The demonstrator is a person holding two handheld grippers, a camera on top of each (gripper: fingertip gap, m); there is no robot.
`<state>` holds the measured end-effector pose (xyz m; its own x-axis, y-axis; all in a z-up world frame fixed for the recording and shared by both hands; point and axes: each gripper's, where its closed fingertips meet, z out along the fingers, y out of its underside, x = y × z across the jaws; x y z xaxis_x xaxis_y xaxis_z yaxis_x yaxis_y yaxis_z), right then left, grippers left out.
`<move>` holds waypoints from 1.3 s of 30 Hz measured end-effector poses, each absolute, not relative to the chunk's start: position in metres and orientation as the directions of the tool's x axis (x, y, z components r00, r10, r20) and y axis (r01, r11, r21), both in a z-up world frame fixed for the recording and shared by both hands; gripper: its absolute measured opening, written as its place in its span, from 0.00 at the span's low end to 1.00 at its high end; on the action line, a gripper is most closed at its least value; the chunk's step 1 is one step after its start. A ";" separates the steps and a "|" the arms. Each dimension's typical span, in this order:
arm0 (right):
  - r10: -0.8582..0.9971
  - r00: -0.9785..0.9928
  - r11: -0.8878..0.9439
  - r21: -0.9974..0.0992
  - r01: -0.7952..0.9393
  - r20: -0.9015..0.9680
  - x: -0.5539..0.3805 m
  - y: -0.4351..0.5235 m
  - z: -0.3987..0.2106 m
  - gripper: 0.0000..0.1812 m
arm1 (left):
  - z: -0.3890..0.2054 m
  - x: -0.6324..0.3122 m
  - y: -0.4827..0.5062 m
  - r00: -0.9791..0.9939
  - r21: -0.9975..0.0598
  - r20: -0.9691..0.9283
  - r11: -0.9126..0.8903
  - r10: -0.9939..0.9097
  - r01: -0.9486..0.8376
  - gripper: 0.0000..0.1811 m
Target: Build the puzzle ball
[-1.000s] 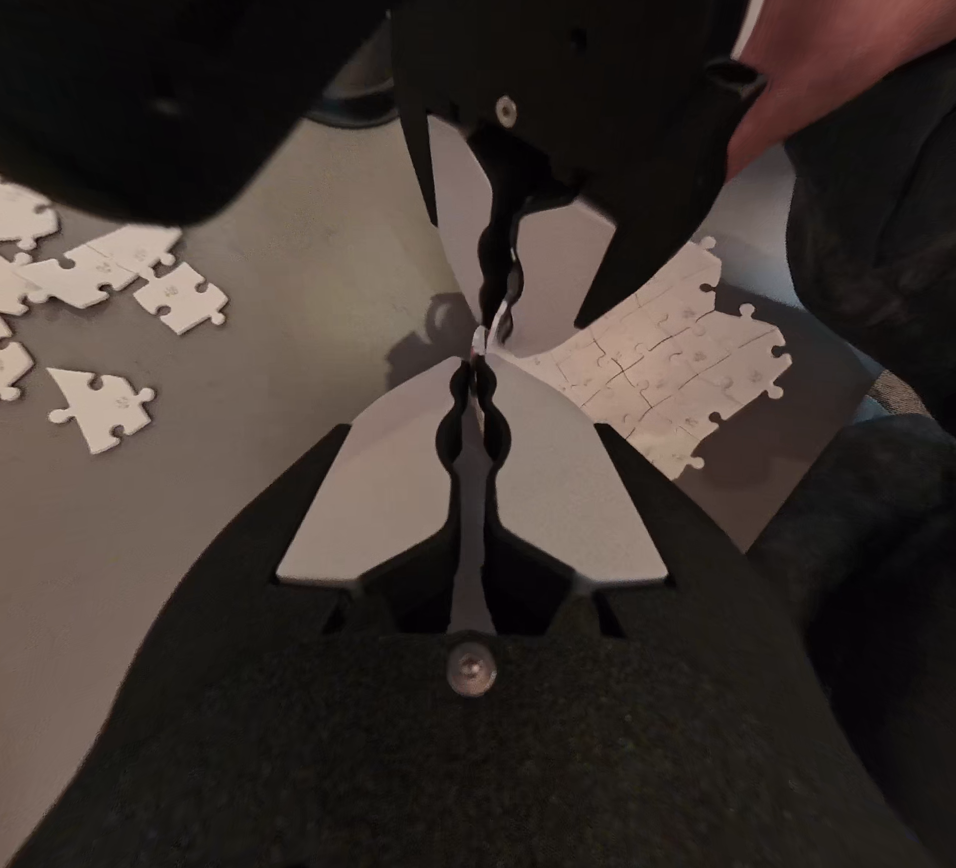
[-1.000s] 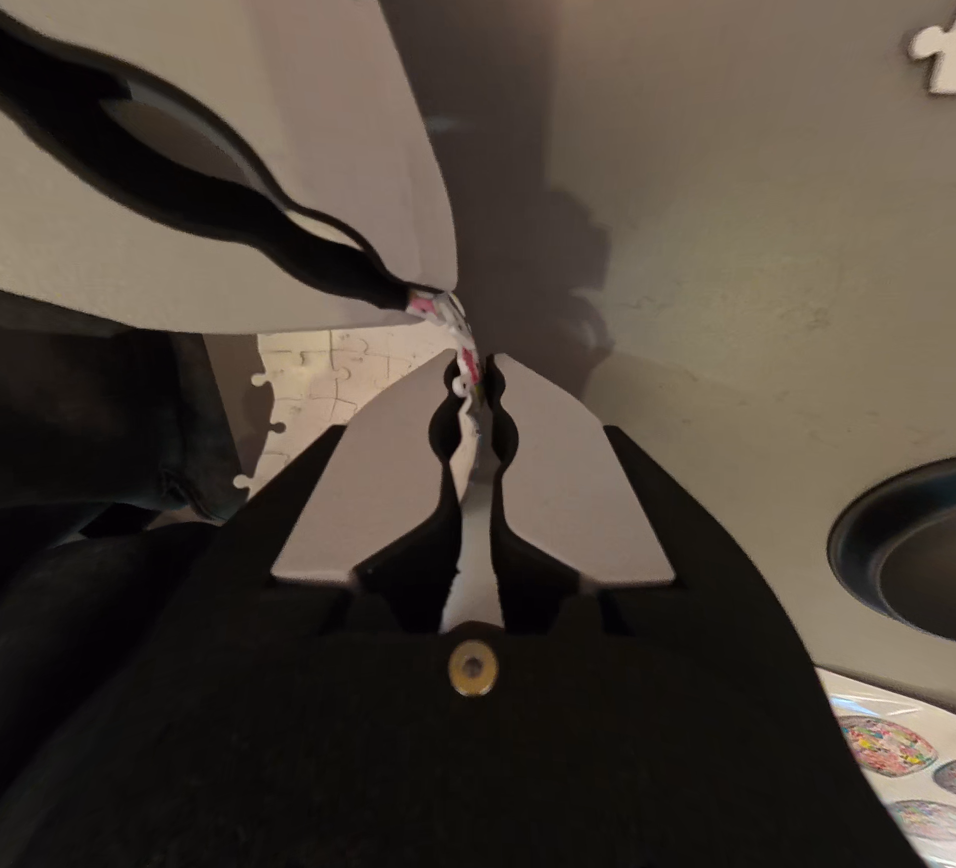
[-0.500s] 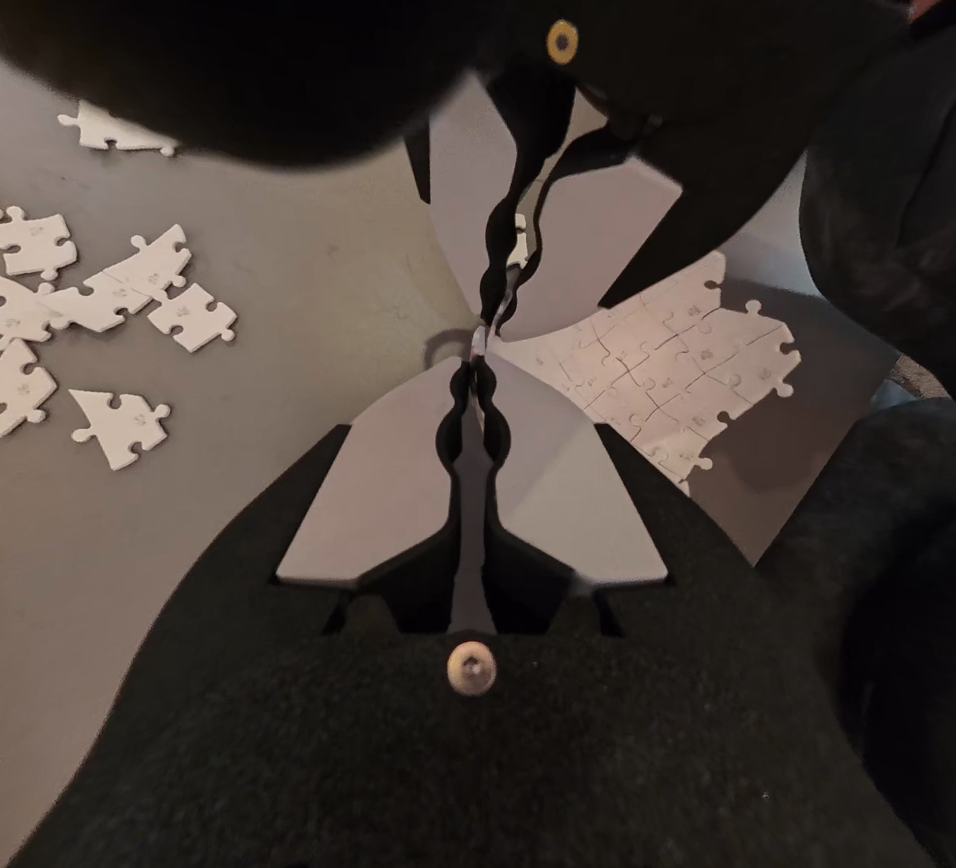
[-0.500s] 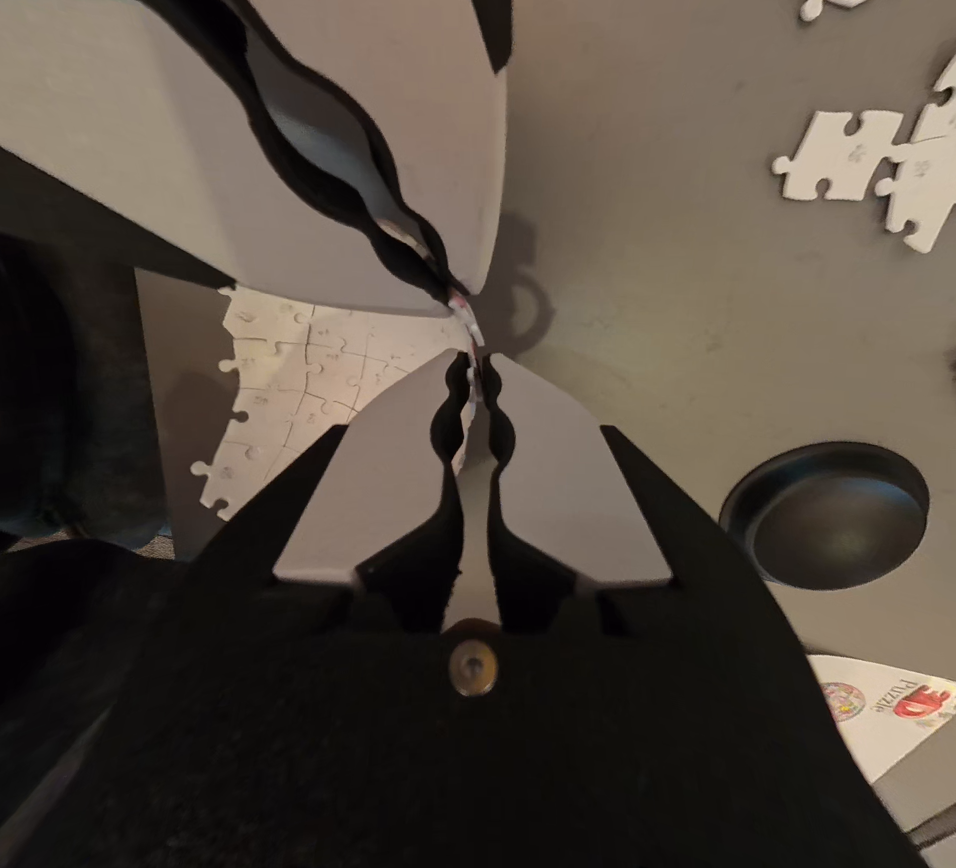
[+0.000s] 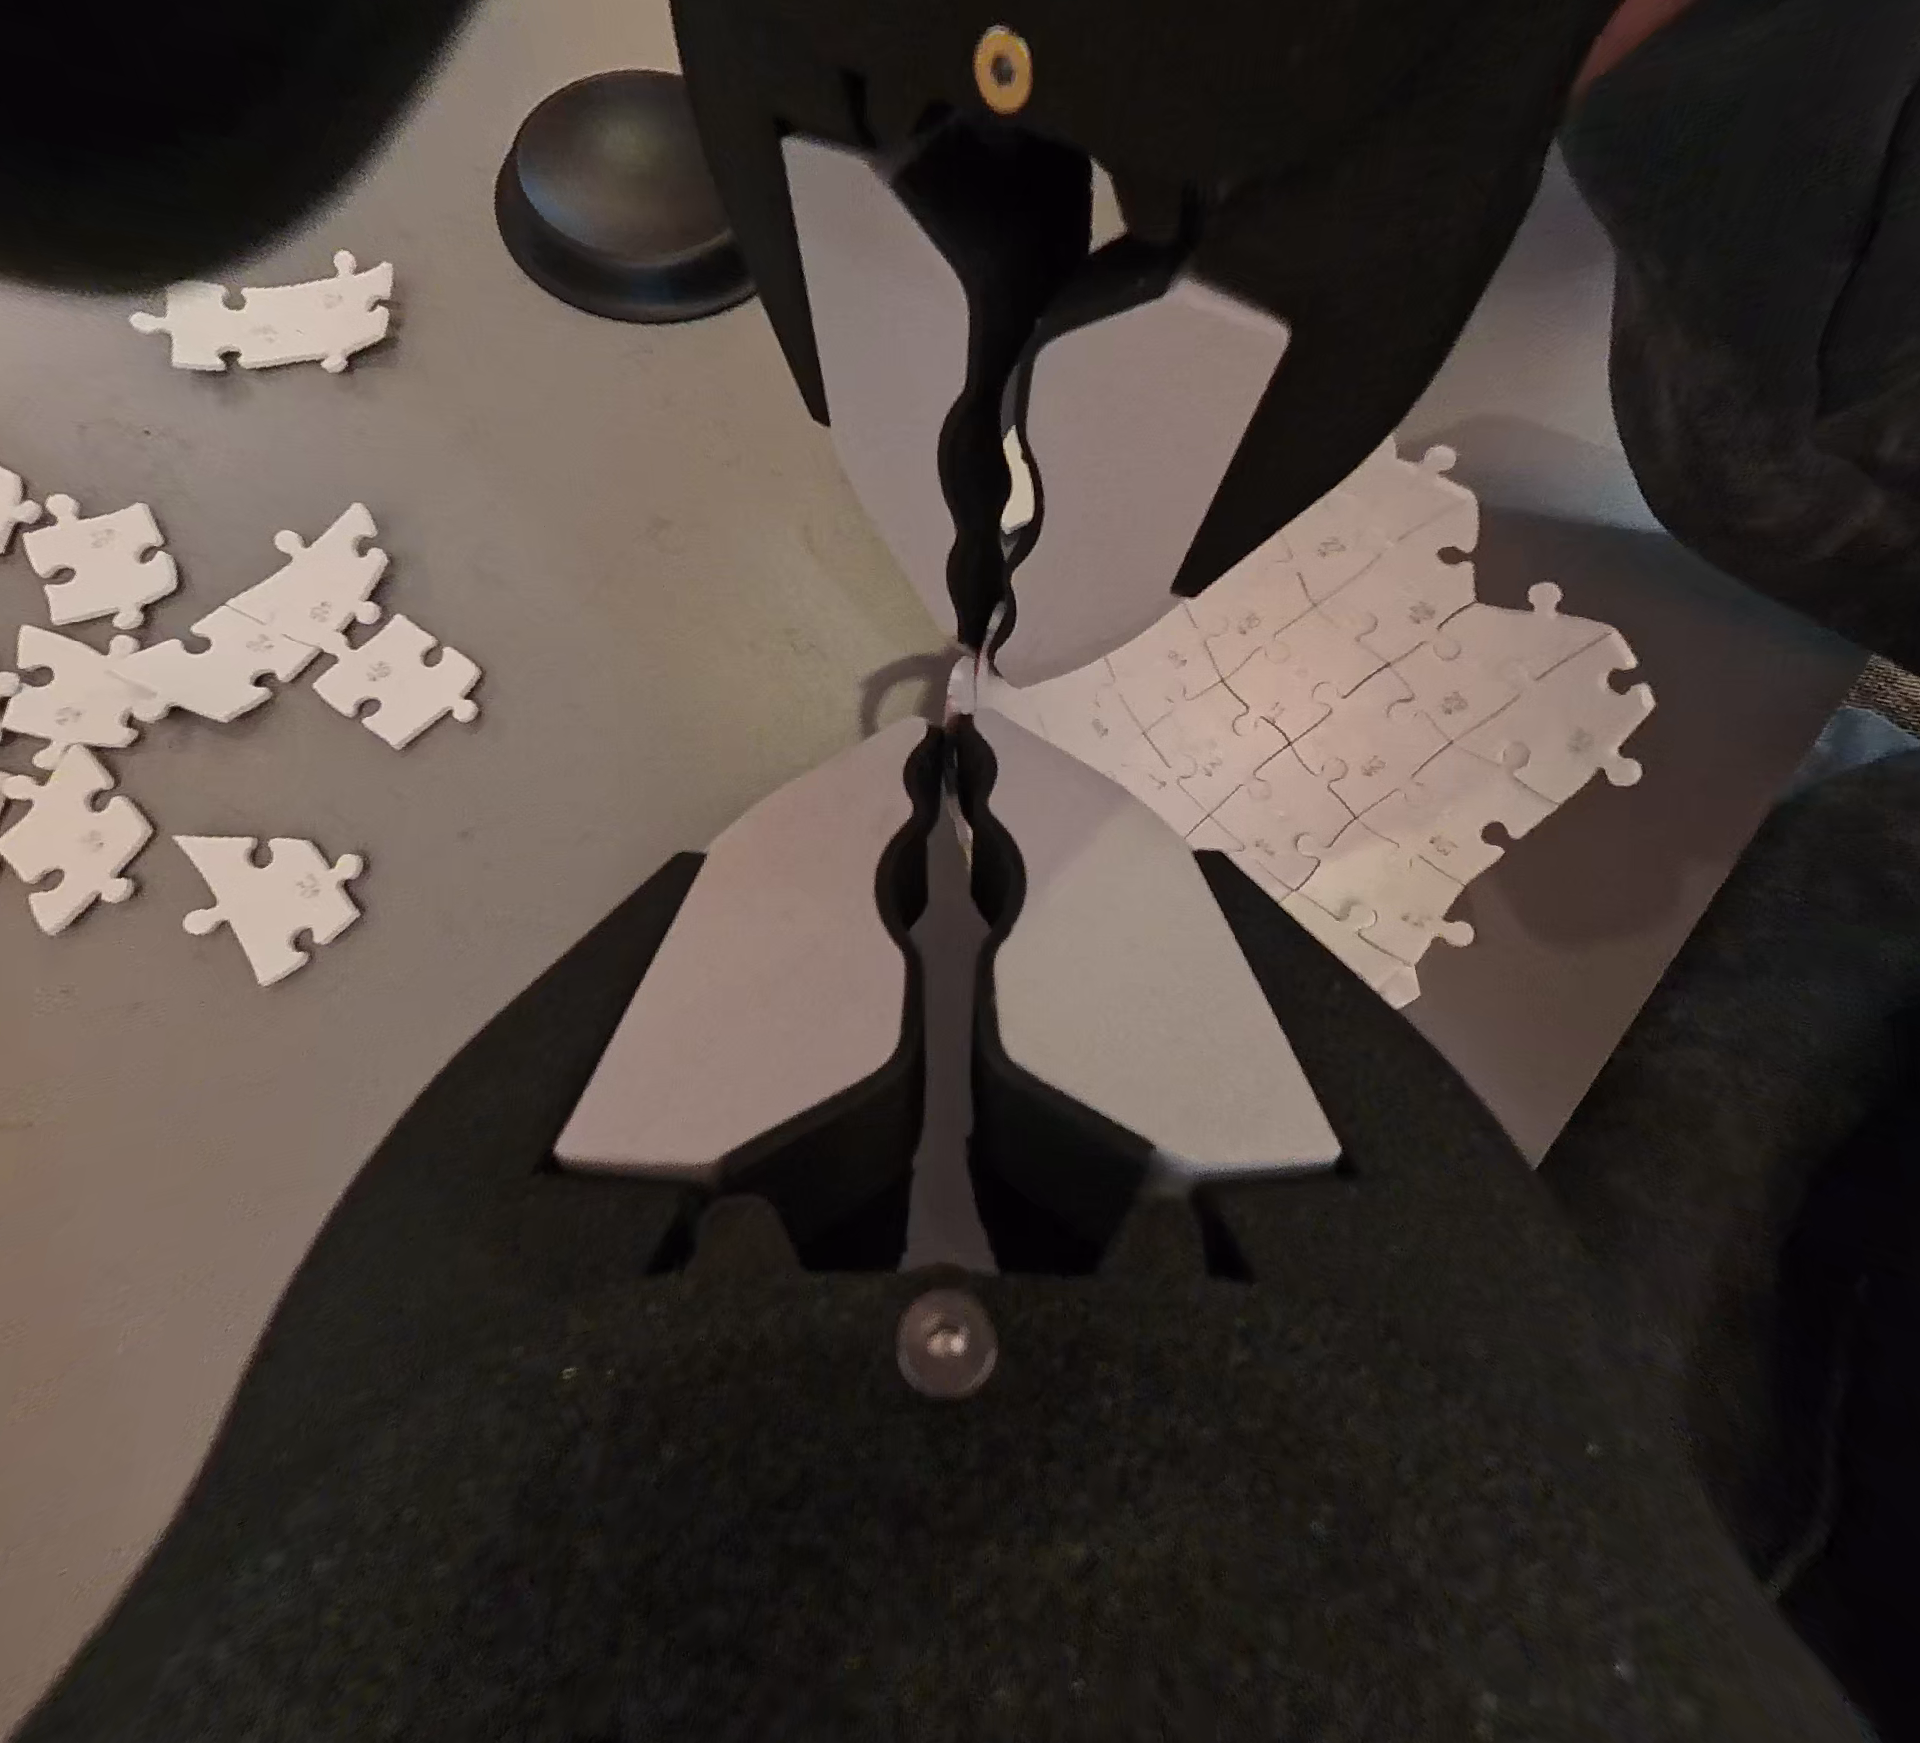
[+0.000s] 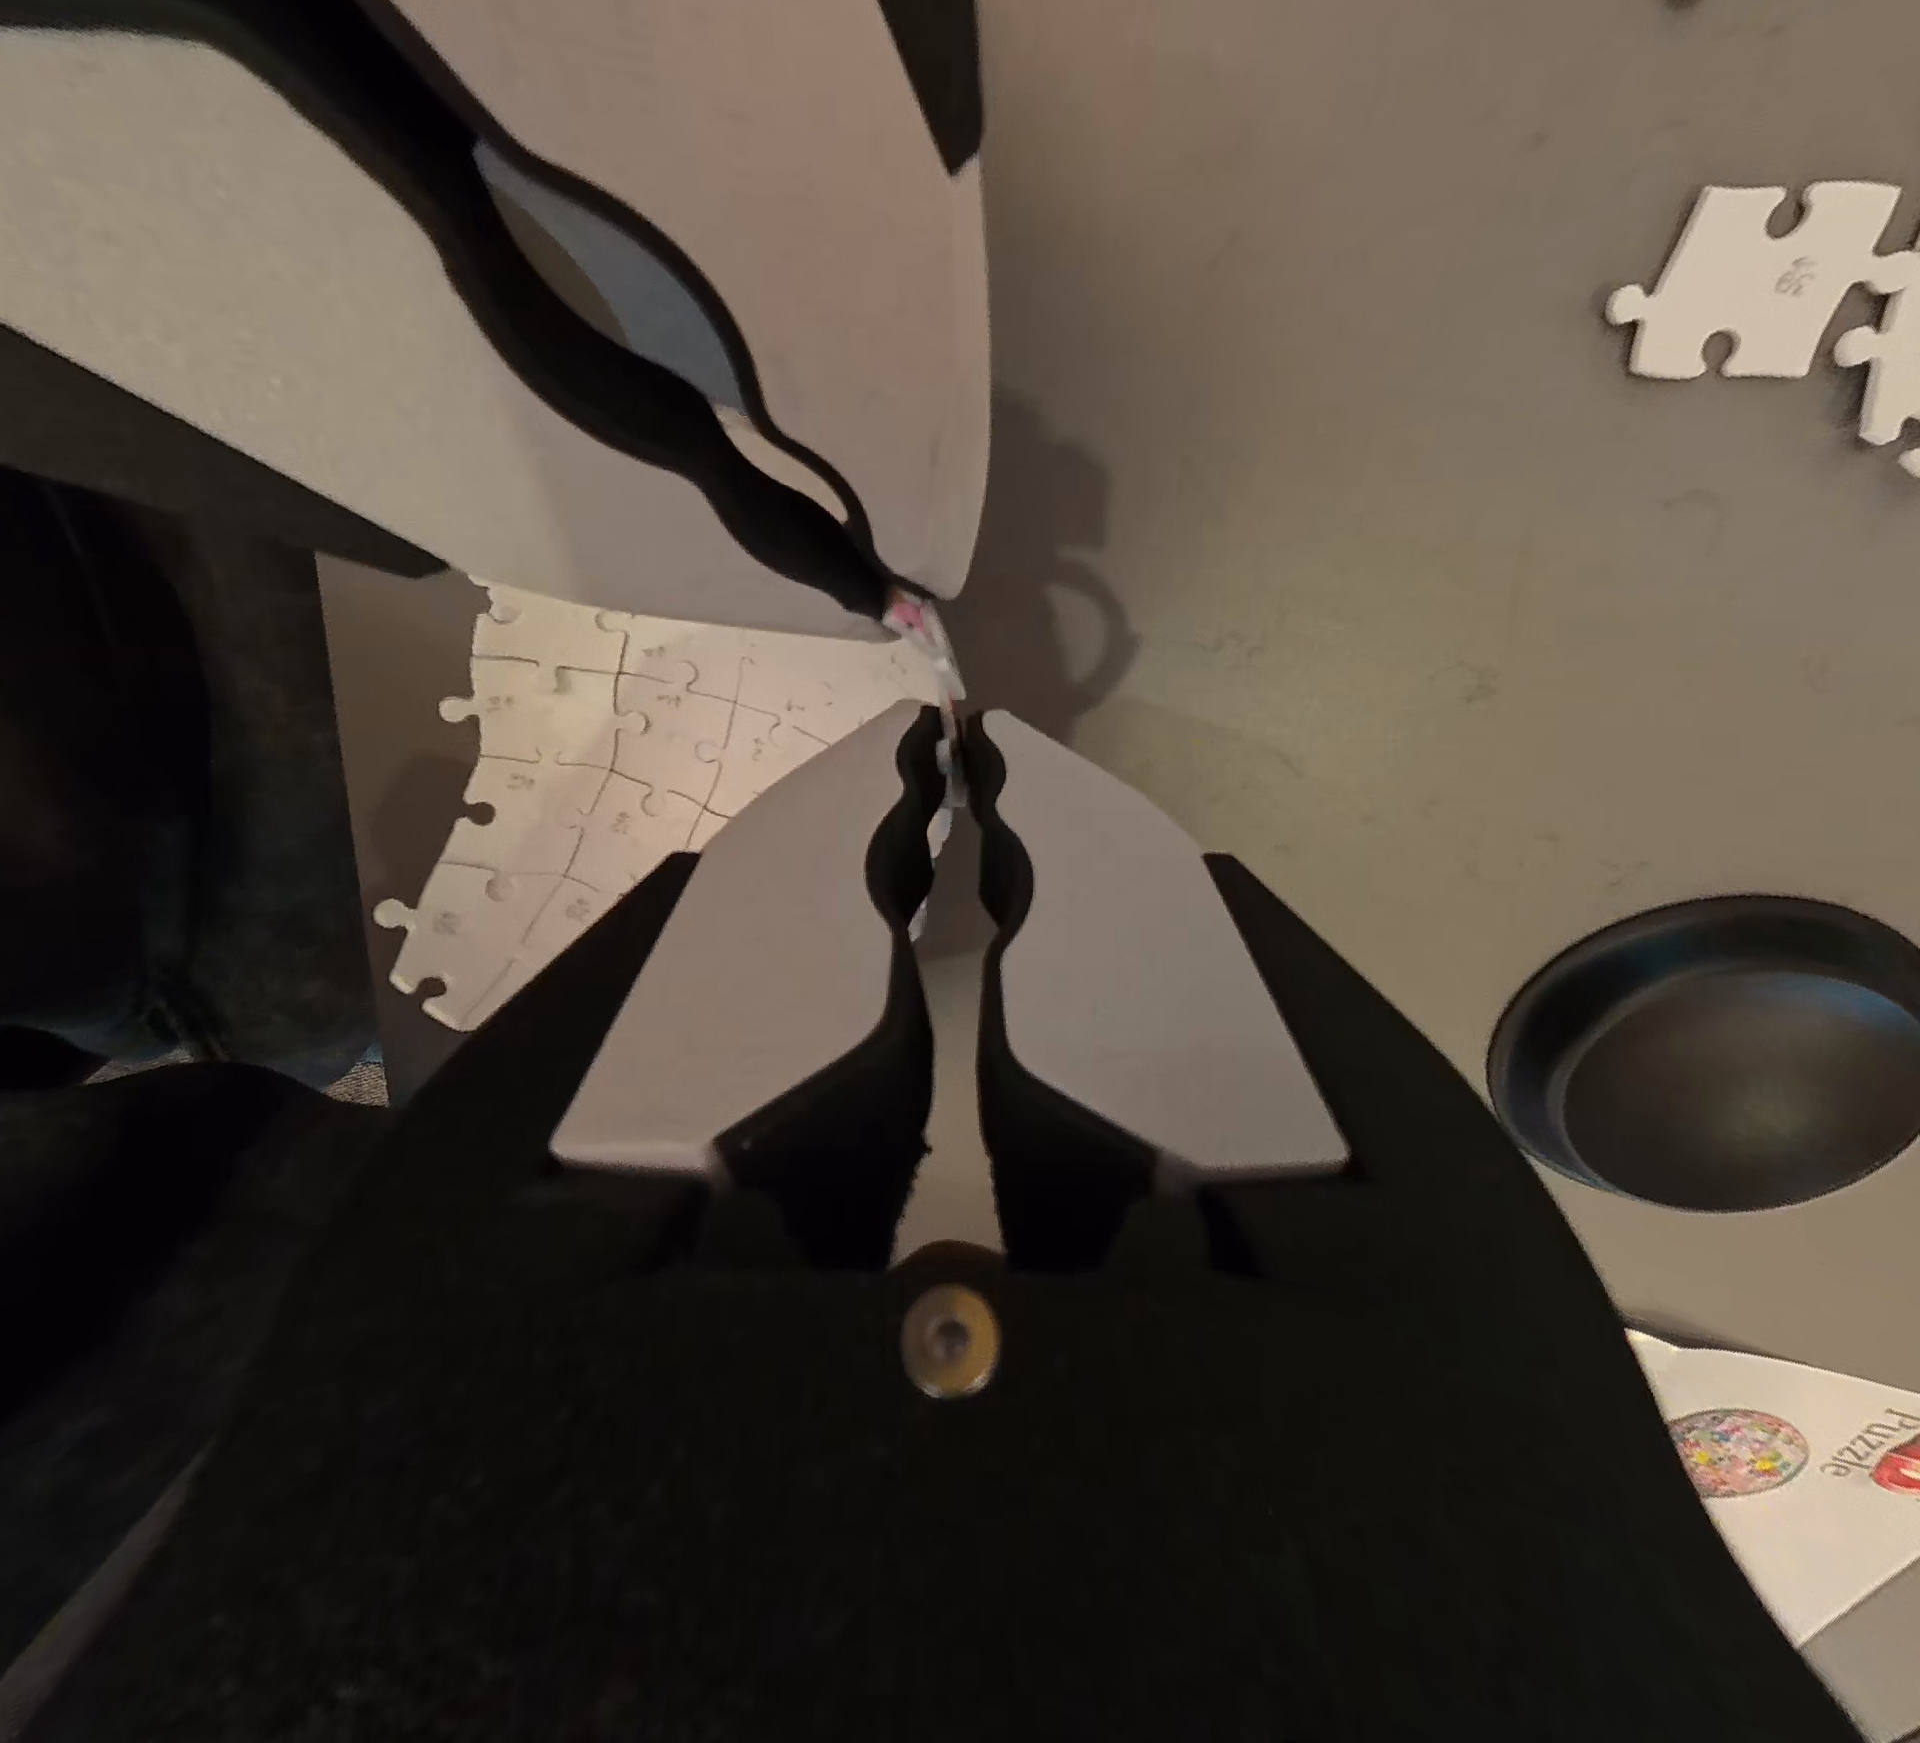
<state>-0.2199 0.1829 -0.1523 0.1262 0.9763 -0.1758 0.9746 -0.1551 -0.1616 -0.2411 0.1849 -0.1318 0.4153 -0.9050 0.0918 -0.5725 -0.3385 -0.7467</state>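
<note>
Your grippers' fingers (image 5: 1132, 997) show matt pale faces in rough, grainy black plastic housing with a shiny metal screw (image 5: 945, 1359); the loose puzzle pieces (image 5: 260, 644) look matt white card, the table (image 5: 623, 571) smooth dull grey, the round cap (image 6: 1725, 1049) glossy black.

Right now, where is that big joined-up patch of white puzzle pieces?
The joined patch of white puzzle pieces lies face down on the grey table, right of centre in the left wrist view, just past both tool tips and near the table's edge.

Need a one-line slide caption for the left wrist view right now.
Both grippers, left and right, pinch small puzzle pieces tip to tip above the grey table, assembled panel behind.
</note>
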 end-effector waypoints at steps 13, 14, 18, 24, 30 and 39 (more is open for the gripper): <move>0.872 0.489 -0.383 -0.620 0.684 0.001 -0.171 0.195 -0.074 0.16 | -0.129 -0.248 0.198 0.441 -0.757 0.147 -0.388 -0.885 -0.526 0.01; 0.841 0.541 -0.405 -0.659 0.634 0.005 -0.163 0.191 -0.078 0.16 | -0.129 -0.248 0.199 0.443 -0.757 0.150 -0.391 -0.884 -0.523 0.01; 0.751 0.659 -0.432 -0.781 0.450 -0.036 -0.147 0.156 -0.107 0.20 | -0.131 -0.252 0.201 0.473 -0.758 0.178 -0.427 -0.863 -0.494 0.02; 0.678 0.735 -0.321 -0.901 0.291 -0.004 -0.142 0.112 -0.122 0.20 | -0.128 -0.263 0.195 0.514 -0.766 0.248 -0.491 -0.821 -0.415 0.07; 0.715 0.700 -0.316 -0.888 0.335 0.009 -0.152 0.106 -0.126 0.20 | -0.129 -0.267 0.189 0.523 -0.759 0.267 -0.511 -0.809 -0.404 0.09; 0.708 0.705 -0.344 -0.892 0.293 -0.041 -0.154 0.101 -0.132 0.20 | -0.120 -0.268 0.164 0.515 -0.781 0.279 -0.503 -0.810 -0.369 0.14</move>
<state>-0.1543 0.1011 -0.1323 0.7048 0.7082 -0.0411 0.2933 -0.3437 -0.8921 -0.2676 0.1636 -0.1199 0.5153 -0.8104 0.2787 -0.3693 -0.5034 -0.7811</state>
